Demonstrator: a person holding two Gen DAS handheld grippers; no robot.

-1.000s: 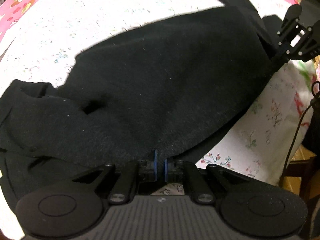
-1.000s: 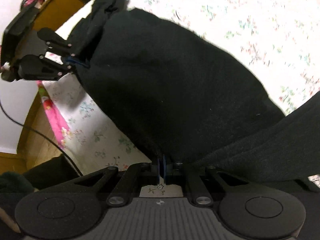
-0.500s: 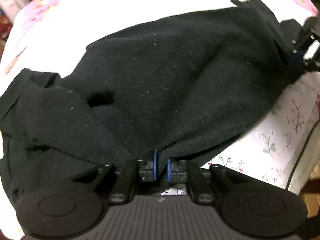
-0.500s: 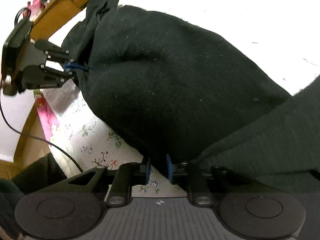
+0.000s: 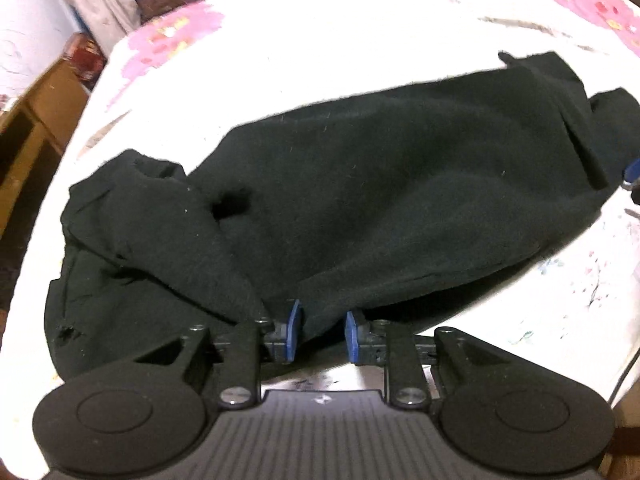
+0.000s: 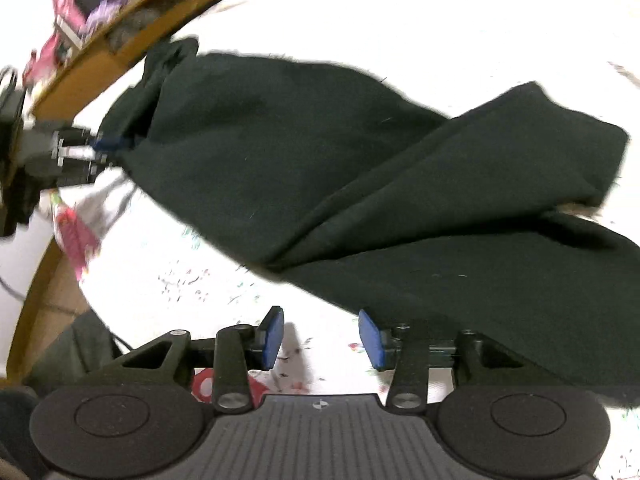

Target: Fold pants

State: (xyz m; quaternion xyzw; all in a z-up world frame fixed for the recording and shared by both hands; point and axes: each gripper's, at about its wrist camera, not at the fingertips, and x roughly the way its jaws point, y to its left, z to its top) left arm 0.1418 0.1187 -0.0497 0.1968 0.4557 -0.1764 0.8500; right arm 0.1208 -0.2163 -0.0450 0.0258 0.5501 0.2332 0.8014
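Black pants (image 5: 360, 184) lie folded over on a white floral bedsheet (image 5: 280, 40). My left gripper (image 5: 322, 334) is at their near edge. Its jaws are opening, and the fabric edge lies loose between the blue pads (image 5: 294, 328) without being pinched. In the right wrist view the pants (image 6: 280, 152) stretch from the far left to the near right, with one layer lying across another. My right gripper (image 6: 322, 338) is also opening, with only bare sheet between its pads (image 6: 370, 340), and the pants' edge lies just to its right. The left gripper (image 6: 72, 152) shows at the pants' far end.
A wooden bed frame (image 6: 120, 28) curves along the sheet's left side, with a dark cable (image 6: 16, 292) below it. Pink patterned cloth (image 5: 176, 32) lies at the bed's far corner. Wooden furniture (image 5: 36, 120) stands off the bed at the left.
Both grippers were shut on the pants' edge and have now spread their pads. The fabric has dropped flat onto the sheet, and the right gripper has come off it.
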